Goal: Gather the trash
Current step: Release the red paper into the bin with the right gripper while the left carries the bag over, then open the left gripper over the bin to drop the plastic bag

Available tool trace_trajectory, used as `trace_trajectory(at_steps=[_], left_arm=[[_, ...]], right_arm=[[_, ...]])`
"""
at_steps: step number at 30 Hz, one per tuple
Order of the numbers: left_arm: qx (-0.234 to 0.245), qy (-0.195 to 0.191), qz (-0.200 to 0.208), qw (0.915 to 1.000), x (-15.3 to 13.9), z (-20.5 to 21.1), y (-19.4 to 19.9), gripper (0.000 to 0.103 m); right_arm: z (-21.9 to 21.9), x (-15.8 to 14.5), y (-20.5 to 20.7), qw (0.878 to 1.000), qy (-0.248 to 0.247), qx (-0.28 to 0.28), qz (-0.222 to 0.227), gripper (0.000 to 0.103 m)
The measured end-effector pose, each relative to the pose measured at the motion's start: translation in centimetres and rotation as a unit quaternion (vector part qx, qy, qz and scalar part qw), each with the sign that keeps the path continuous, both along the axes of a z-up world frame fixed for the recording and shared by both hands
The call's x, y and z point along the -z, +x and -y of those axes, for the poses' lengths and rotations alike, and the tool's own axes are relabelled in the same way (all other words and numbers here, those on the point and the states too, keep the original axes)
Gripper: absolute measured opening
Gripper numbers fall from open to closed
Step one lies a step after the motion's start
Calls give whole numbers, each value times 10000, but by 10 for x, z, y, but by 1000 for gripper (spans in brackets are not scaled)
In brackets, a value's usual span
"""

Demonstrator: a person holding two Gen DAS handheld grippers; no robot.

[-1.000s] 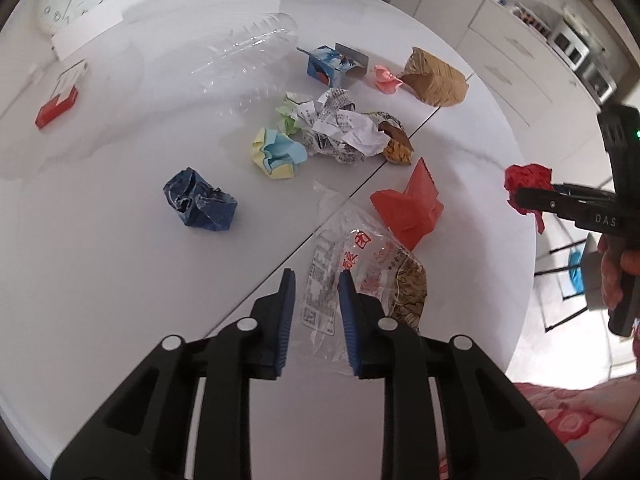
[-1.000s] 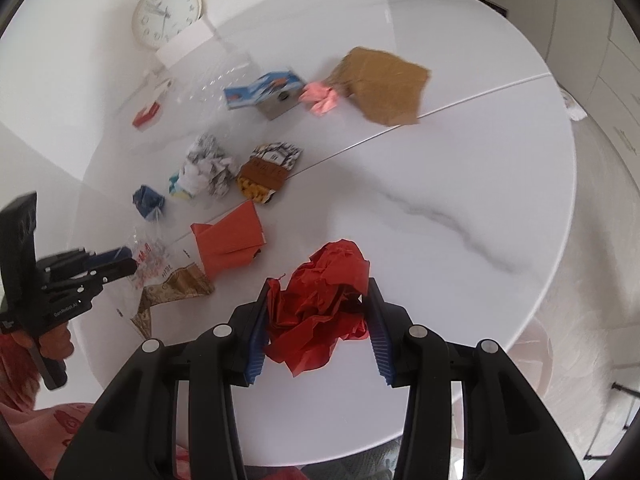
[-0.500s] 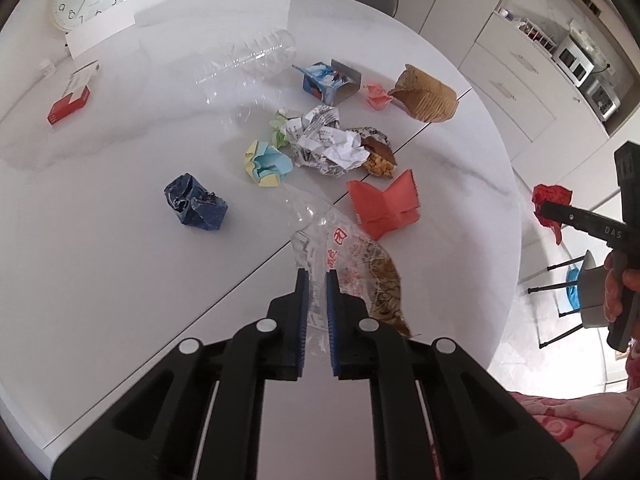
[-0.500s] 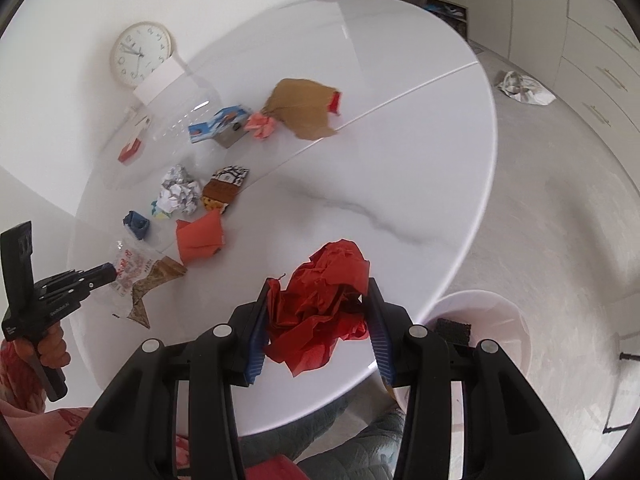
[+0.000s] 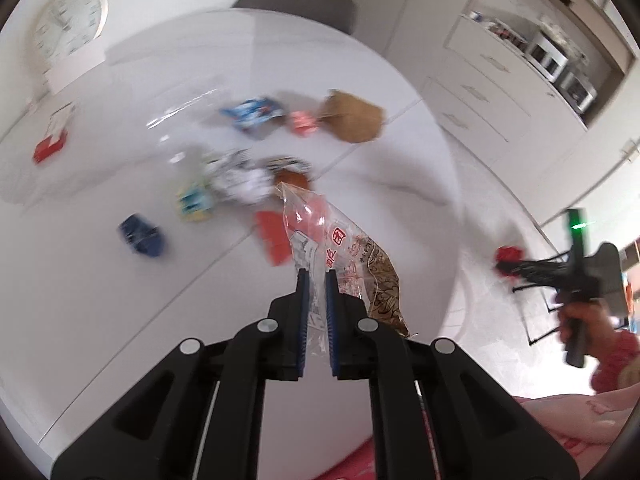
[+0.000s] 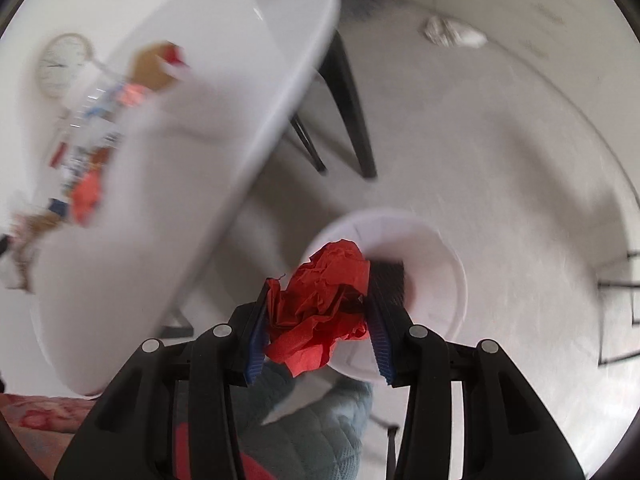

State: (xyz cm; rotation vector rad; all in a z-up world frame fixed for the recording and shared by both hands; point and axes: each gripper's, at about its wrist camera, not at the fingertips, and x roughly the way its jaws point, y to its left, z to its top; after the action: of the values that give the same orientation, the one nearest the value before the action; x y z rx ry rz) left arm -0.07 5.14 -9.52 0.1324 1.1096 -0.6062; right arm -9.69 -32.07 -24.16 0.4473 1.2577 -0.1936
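Wrapper (image 5: pixel 352 256) now lifted; red paper (image 6: pixel 320 304) over bin (image 6: pixel 440 264).

Clear wrapper (image 5: pixel 340 248) with red print and a brown patterned part. Crumpled red paper (image 6: pixel 320 304) over white bin (image 6: pixel 440 280). White marbled table (image 5: pixel 100 300); far left, blue wad (image 5: pixel 142 236).

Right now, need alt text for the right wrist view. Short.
The right gripper holds a crumpled red paper ball between its blue fingers, above a round white bin on the pale floor. To the left, blurred, a white table carries more litter, with a clock behind it.
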Motion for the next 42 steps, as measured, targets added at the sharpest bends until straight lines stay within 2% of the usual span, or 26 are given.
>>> trace_trajectory(at_steps=[4, 5, 7, 8, 10, 12, 17, 22, 26, 28, 29, 30, 32, 37, 40, 42], left_arm=[[414, 38, -55, 9991, -1, 48, -14, 8], [487, 47, -56, 9988, 0, 58, -16, 8], [691, 36, -95, 9976, 3, 86, -24, 8], [805, 25, -123, 9967, 5, 102, -29, 8], [987, 31, -117, 9950, 8, 129, -39, 8], [1128, 0, -177, 9935, 14, 153, -47, 8], [1333, 54, -402, 9902, 37, 215, -65, 8], [1558, 328, -634, 9852, 65, 264, -85, 8], [1571, 497, -915, 9821, 85, 282, -91, 9], [1527, 583, -1022, 9813, 92, 285, -91, 12], [1500, 599, -1046, 9813, 94, 285, -91, 20], [1441, 610, -1073, 9818, 95, 286, -91, 38], [1277, 572, -1016, 9849, 93, 284, -91, 57], [1234, 450, -975, 9865, 85, 280, -90, 65], [1167, 337, -938, 9882, 73, 271, -87, 74], [1023, 282, -760, 9914, 59, 260, -84, 82]], right_arm=[[11, 52, 0, 9989, 19, -34, -464, 49], [14, 64, 1, 9984, 66, -32, -560, 53], [18, 76, 0, 9974, 134, 10, -703, 67], [21, 79, -2, 9973, 129, 41, -723, 70], [25, 75, -7, 9977, 90, 69, -670, 84], [35, 64, -17, 9983, -29, 134, -575, 90], [70, 31, -48, 9984, -48, 482, -299, 93], [97, 4, -72, 9969, -76, 787, -27, 97], [107, -12, -82, 9962, -209, 839, 109, 97], [107, -11, -81, 9960, -247, 840, 159, 97], [108, -11, -82, 9960, -241, 843, 185, 97], [110, -12, -82, 9960, -215, 846, 206, 97], [111, -16, -84, 9960, -185, 844, 219, 97], [109, -24, -87, 9961, -213, 815, 255, 97], [105, -31, -87, 9961, -250, 783, 335, 97], [101, -39, -85, 9960, -306, 739, 389, 97]])
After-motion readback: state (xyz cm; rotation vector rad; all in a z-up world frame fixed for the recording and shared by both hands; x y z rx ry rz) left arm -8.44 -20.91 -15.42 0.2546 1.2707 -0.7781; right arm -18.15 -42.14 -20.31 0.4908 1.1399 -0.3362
